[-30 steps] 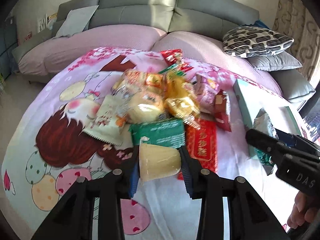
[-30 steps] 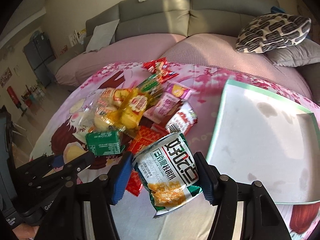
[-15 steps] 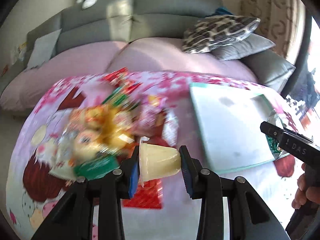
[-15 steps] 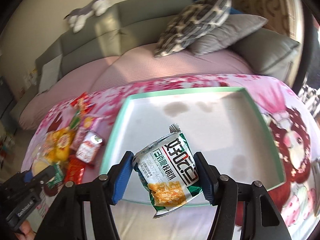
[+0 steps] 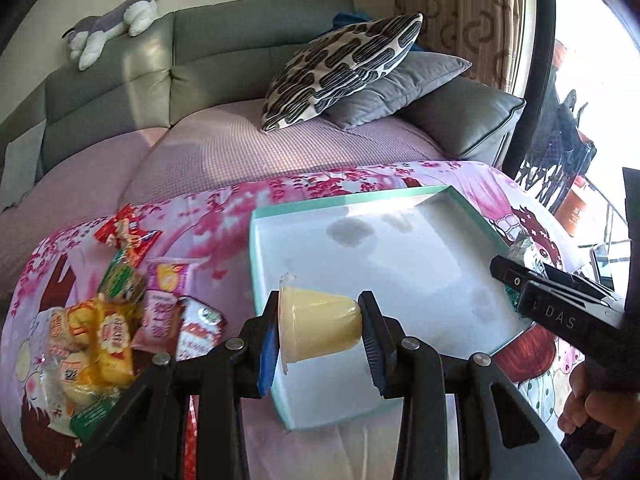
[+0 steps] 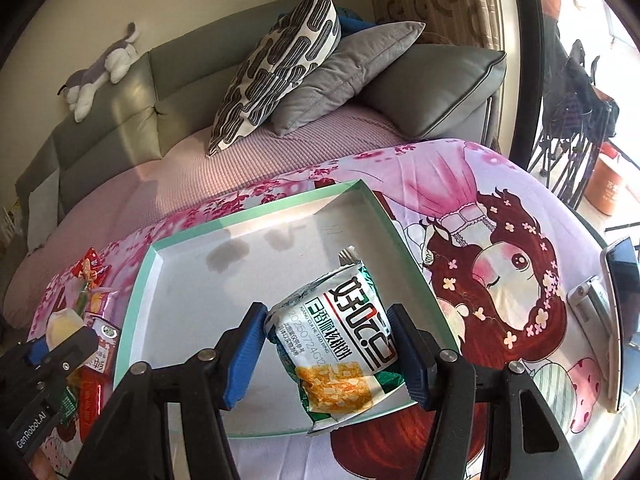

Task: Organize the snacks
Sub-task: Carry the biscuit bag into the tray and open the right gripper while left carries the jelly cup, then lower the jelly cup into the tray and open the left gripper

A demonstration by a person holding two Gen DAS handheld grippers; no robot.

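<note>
Snacks, light: yellow jelly cup (image 5: 318, 326), stiff but slippery, clamped sideways in left gripper (image 5: 320, 340). Puffy chip bag (image 6: 340, 344), soft and crushable, squeezed at mid-body by half-open right gripper (image 6: 328, 356), above tray (image 6: 136, 308).

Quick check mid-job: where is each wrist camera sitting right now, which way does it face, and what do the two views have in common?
Left wrist: on the left gripper, looking down along its fingers at the shallow white tray with the mint-green rim; it clamps a yellow jelly cup; the right gripper and a hand show at right.
Right wrist: on the right gripper, facing the same tray; it clamps a green-and-white crisp packet; the left gripper shows at left.
Shared: tray, grey sofa, black-and-white patterned cushion, snack pile.
</note>
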